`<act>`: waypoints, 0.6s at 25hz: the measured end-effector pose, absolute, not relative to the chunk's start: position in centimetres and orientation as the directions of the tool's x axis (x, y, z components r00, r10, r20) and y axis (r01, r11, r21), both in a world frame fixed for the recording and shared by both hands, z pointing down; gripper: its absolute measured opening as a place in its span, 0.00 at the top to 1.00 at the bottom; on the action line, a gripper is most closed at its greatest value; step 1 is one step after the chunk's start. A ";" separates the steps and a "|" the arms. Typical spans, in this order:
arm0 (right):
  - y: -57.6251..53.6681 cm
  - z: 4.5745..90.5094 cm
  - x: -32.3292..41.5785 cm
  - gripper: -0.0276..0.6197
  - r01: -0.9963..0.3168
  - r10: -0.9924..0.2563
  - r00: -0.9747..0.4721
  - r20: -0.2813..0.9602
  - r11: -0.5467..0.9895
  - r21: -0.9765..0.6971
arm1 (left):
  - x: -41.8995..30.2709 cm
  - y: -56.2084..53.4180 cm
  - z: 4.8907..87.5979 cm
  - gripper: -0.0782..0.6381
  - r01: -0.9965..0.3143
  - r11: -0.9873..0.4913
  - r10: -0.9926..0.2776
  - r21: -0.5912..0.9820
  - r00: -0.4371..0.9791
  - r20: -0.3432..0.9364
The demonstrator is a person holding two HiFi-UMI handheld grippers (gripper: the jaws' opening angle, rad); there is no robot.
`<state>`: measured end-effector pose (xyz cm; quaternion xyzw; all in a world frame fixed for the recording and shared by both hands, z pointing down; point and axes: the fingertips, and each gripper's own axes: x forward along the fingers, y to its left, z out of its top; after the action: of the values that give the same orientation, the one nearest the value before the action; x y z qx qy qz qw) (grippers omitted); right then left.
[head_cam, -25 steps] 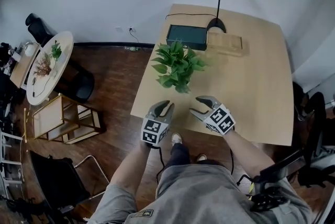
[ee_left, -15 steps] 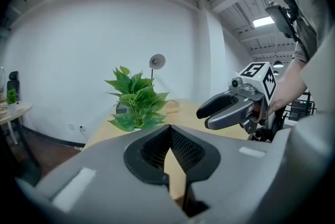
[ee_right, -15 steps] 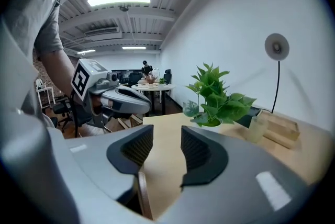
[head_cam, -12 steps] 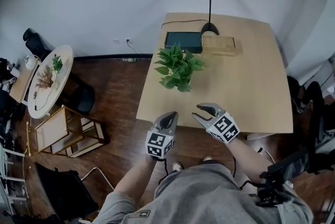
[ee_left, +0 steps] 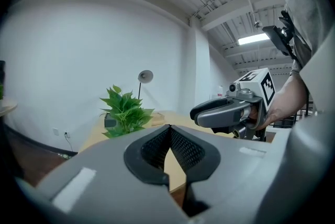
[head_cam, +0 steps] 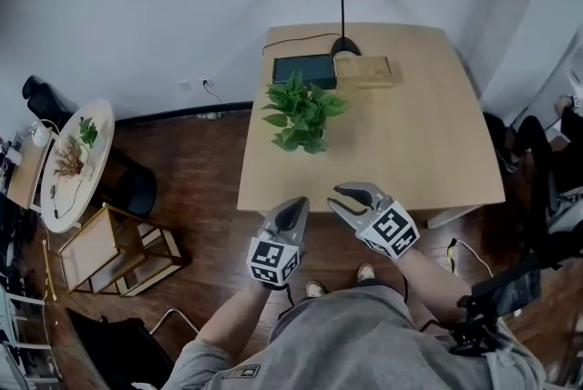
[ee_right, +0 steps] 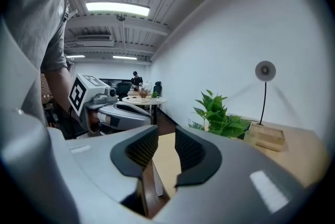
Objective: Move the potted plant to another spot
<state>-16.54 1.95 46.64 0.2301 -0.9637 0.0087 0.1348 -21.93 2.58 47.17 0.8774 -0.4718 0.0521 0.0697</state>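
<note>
The left tool [head_cam: 293, 204] is closed, empty; the right tool [head_cam: 349, 195], just closing, is slightly open, empty. The potted plant [head_cam: 301, 113] stands on the counter [head_cam: 410, 133], apparently near its left edge.

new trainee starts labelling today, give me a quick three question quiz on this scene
1. True or false: the left gripper is shut with nothing between its jaws.
2. The potted plant is: A, upright on the table by the dark box; B, held in a gripper; C, tipped on its side.
3. What tall thing stands at the table's far edge?

Key: 1 true. 2 A. 3 the lamp.
</note>
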 end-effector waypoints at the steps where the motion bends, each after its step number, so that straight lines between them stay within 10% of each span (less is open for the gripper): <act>1: 2.3 46.2 -16.4 0.79 -0.450 -0.446 -0.858 0.254 0.892 0.044 | -21.9 2.9 46.8 0.89 -0.835 -0.545 -0.822 0.079 0.551 0.147; 6: 3.2 43.1 -15.2 0.95 -0.484 -0.481 -0.862 0.162 0.875 0.024 | -20.9 4.2 44.0 0.89 -0.823 -0.560 -0.821 0.096 0.567 0.070; 15: 4.3 39.9 -14.8 0.95 -0.472 -0.471 -0.878 0.088 0.882 0.006 | -19.2 4.7 39.2 0.89 -0.811 -0.573 -0.818 0.120 0.574 -0.031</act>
<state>-14.78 4.31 39.90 0.2431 -0.9690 0.0079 0.0436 -19.20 4.73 39.25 0.8860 -0.4596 -0.0414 0.0461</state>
